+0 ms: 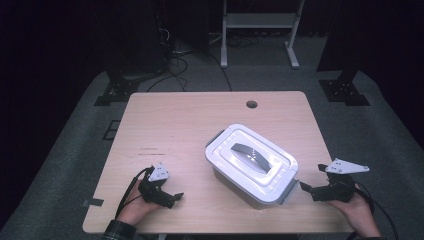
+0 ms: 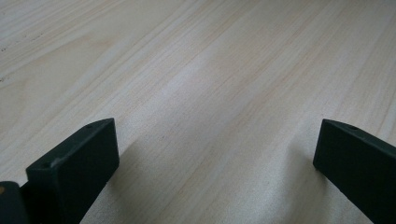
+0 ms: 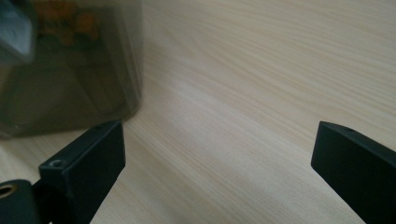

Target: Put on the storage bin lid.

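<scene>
A white-lidded storage box point(image 1: 235, 165) with a grey handle point(image 1: 250, 152) stands askew on the right half of the wooden table point(image 1: 170, 125). My right gripper point(image 1: 311, 178) rests open just off the box's near right end, beside a grey latch point(image 1: 290, 192). In the right gripper view its jaws point(image 3: 217, 158) stand wide apart over bare wood, and the box's smoky wall point(image 3: 70, 65), with blurred orange things behind it, is at upper left. My left gripper point(image 1: 175, 198) lies open near the front left, well apart from the box. Its jaws point(image 2: 215, 158) have nothing between them.
A round cable hole point(image 1: 251, 104) sits near the table's far edge. A dark tab point(image 1: 93, 202) sticks out at the front left corner. Beyond the table, a white frame point(image 1: 260, 30), black stands point(image 1: 120, 85) and cables rest on the grey floor.
</scene>
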`<state>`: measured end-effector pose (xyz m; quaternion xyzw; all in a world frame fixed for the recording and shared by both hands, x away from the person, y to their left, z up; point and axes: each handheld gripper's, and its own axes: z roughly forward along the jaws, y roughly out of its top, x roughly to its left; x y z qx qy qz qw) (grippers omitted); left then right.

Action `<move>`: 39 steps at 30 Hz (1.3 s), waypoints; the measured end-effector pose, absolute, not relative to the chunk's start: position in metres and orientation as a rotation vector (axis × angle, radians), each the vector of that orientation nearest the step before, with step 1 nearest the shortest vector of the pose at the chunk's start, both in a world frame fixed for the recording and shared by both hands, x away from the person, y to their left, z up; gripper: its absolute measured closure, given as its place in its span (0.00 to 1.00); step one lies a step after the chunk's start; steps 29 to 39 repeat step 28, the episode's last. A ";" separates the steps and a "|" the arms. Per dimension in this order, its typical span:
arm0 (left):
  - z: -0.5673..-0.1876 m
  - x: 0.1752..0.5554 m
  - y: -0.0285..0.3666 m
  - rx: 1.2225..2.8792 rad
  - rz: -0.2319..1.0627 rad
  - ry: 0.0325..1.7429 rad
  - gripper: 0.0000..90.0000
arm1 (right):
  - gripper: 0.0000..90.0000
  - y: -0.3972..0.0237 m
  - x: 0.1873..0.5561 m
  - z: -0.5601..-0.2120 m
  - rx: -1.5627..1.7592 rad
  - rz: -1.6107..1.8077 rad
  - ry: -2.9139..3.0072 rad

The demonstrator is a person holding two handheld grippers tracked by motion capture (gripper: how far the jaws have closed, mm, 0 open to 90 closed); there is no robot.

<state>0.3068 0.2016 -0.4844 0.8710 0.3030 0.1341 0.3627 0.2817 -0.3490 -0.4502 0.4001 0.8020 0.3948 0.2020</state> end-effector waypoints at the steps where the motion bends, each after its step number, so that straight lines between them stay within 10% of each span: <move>1: -0.484 0.307 0.202 2.243 0.345 0.780 0.00 | 0.02 -0.348 0.282 -0.452 1.112 1.094 2.248; 39: -0.484 0.307 0.202 2.242 0.346 0.781 0.00 | 0.01 -0.329 0.290 -0.489 1.107 1.012 2.396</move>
